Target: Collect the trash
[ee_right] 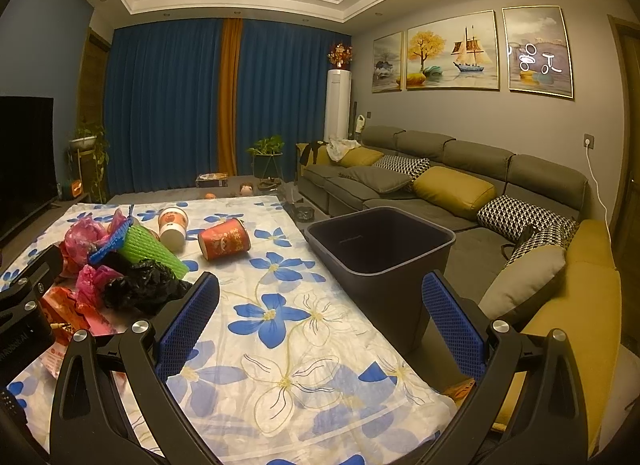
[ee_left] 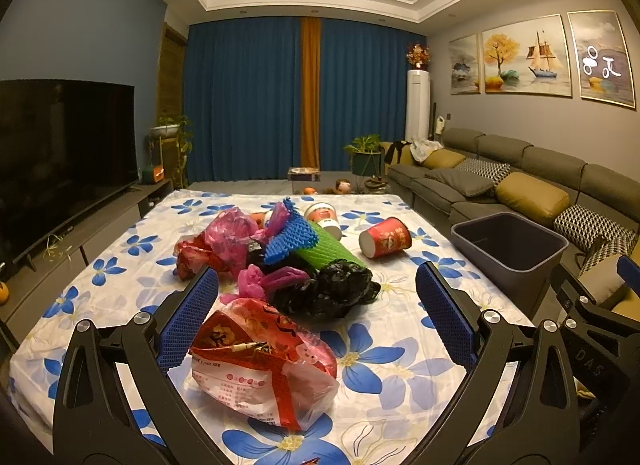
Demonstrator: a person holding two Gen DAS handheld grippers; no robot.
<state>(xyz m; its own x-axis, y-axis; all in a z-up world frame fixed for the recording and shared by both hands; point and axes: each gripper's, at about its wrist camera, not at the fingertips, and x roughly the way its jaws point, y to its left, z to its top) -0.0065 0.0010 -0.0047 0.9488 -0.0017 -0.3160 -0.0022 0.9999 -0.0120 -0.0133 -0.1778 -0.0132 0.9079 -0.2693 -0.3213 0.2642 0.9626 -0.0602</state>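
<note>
**Both grippers spread wide above the flowered table, trash heaped ahead, bin at the right edge**

Your left gripper [ee_left: 316, 305] hangs over the near part of the table [ee_left: 400, 377], its blue pads wide apart and holding nothing. Between those pads, near you, lies a red and clear snack bag [ee_left: 264, 361], crumpled and flat on the blue-flowered cloth. The left pad stands just beside the bag; whether it touches, you cannot tell.

Just beyond the bag the heap begins: a black plastic bag [ee_left: 328, 289] at its near right, a pink plastic bag [ee_left: 264, 281] touching it on the left, and a second pink bag [ee_left: 230, 237] farther back on the left. A green foam net sleeve [ee_left: 332, 249] lies tilted over the heap, with a blue foam net [ee_left: 292, 237] resting against its far left end. A white paper cup [ee_left: 324, 217] lies on its side just beyond them. A red paper cup [ee_left: 384, 243] lies on its side, apart from the heap to the right, mouth turned left.

Your right gripper [ee_right: 320, 305] hovers over bare cloth at the near right of the table, fingers likewise spread and empty. The grey trash bin [ee_right: 380, 265] stands upright just off the table's right edge, between table and sofa [ee_right: 460, 185], with its mouth open towards you.
</note>
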